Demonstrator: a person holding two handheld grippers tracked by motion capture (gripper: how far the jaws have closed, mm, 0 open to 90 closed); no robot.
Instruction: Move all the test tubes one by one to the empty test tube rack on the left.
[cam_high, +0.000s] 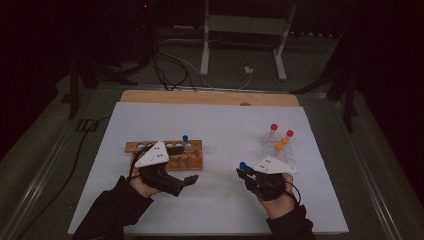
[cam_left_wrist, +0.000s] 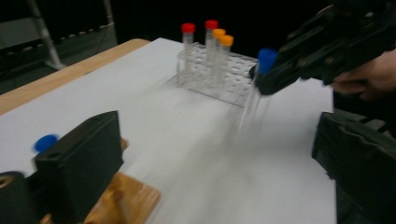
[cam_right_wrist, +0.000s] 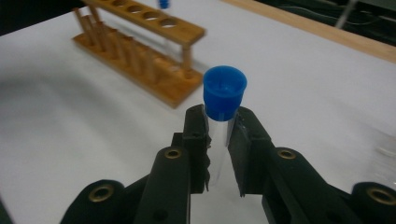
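Observation:
My right gripper (cam_right_wrist: 218, 140) is shut on a clear test tube with a blue cap (cam_right_wrist: 224, 93), gripping it just below the cap. In the high view this gripper (cam_high: 246, 173) hovers over the white mat at front right with the tube (cam_high: 243, 166) upright. The left gripper (cam_high: 190, 179) sits in front of the wooden rack (cam_high: 165, 152). Its jaws stand wide apart with nothing between them (cam_left_wrist: 219, 172). A second blue-capped tube (cam_high: 185, 138) stands in the wooden rack. Beyond the left jaws, the held tube (cam_left_wrist: 265, 60) hangs from the right gripper.
A clear plastic rack (cam_high: 280, 149) at the right holds red-capped and orange-capped tubes (cam_left_wrist: 217, 37). The wooden rack (cam_right_wrist: 140, 46) has several empty holes. A white mat (cam_high: 220, 125) covers the wooden table (cam_high: 210, 96). Metal stand legs and cables lie on the floor beyond.

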